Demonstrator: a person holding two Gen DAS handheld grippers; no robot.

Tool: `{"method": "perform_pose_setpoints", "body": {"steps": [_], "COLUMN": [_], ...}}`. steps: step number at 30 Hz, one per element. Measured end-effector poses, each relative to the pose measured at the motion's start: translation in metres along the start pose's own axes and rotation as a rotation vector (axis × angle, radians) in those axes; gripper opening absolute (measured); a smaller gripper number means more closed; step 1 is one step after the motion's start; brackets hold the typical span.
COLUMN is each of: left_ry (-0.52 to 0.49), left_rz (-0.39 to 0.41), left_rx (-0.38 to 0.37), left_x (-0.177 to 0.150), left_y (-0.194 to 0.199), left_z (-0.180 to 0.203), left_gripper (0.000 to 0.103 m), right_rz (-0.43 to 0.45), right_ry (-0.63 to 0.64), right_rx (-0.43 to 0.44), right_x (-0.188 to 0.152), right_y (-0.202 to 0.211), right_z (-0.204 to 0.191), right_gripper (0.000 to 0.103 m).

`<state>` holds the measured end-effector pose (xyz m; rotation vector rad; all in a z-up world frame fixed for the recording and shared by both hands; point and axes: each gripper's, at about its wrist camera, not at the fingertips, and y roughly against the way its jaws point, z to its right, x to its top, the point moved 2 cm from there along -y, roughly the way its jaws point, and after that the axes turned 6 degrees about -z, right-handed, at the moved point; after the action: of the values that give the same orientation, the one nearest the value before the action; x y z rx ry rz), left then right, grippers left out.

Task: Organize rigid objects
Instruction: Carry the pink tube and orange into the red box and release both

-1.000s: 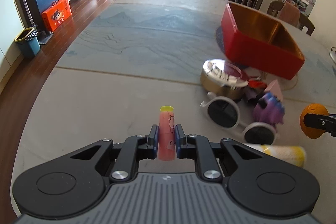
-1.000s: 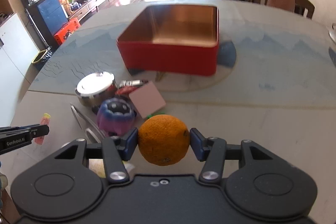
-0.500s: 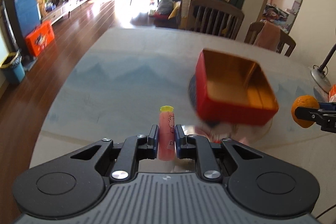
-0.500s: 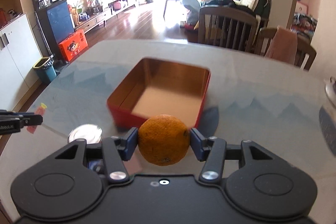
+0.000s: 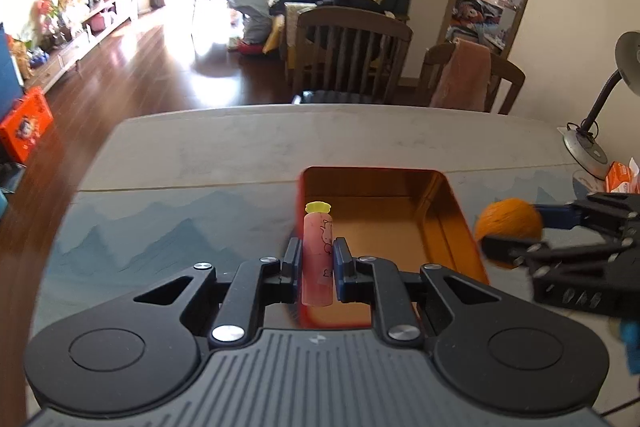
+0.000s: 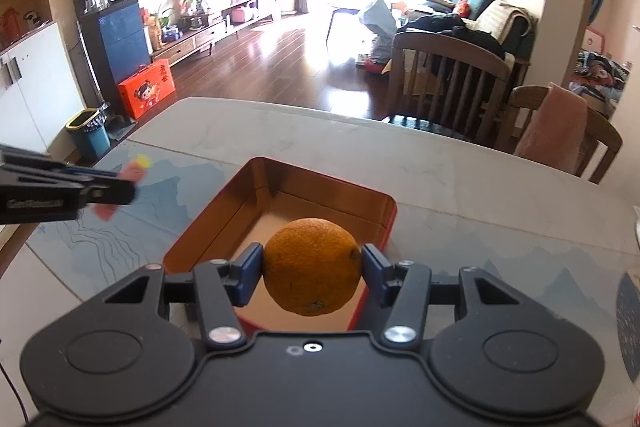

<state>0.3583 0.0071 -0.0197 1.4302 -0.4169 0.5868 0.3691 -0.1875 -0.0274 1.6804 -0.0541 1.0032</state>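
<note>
The left gripper (image 5: 317,263) pinches a pink tube (image 5: 318,259) tight, above the near left corner of the red box (image 5: 456,223) on the table (image 5: 200,155). The right gripper (image 6: 313,273) squeezes an orange (image 6: 313,267) above the box's near edge. Best to go low inside the box before letting go, so nothing bounces, and to keep the two grippers apart.

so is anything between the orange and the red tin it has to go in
Nothing visible. The right gripper holds the orange over the near end of the open red tin, whose floor looks bare. The left gripper, with its pink tube, is off to the side.
</note>
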Motion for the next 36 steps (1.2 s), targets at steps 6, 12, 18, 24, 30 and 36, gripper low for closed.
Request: {"method": "perform_pose_setpoints", "body": {"steps": [6,12,18,24,30,36], "left_ry": [-0.012,-0.029,-0.04,-0.043,-0.024,-0.005], "left_rz": [-0.054,-0.134,-0.196,-0.241,-0.274,-0.273], "left_rx": [-0.028,0.005,0.034,0.044,0.058,0.055], "left_x": [0.021,0.034,0.039,0.039,0.041,0.042], "left_y": [-0.055,-0.107,-0.143,-0.163,-0.175,-0.177], "left_z": [0.017,0.029,0.033,0.035,0.032,0.031], "left_gripper": [0.015,0.015,0.015,0.015,0.016,0.016], "right_rz": [-0.036,-0.069,-0.125,-0.174,-0.172,-0.177], "right_ry": [0.101,0.235,0.258,0.291,0.311,0.292], "right_rx": [0.017,0.028,0.054,0.099,0.111,0.129], "right_x": [0.009,0.007,0.006,0.002,0.003,0.007], "right_y": [-0.034,-0.064,-0.09,-0.101,-0.099,-0.101], "right_z": [0.0,-0.007,-0.004,-0.004,-0.009,-0.001], "right_gripper": [0.052,0.052,0.052,0.052,0.052,0.053]}}
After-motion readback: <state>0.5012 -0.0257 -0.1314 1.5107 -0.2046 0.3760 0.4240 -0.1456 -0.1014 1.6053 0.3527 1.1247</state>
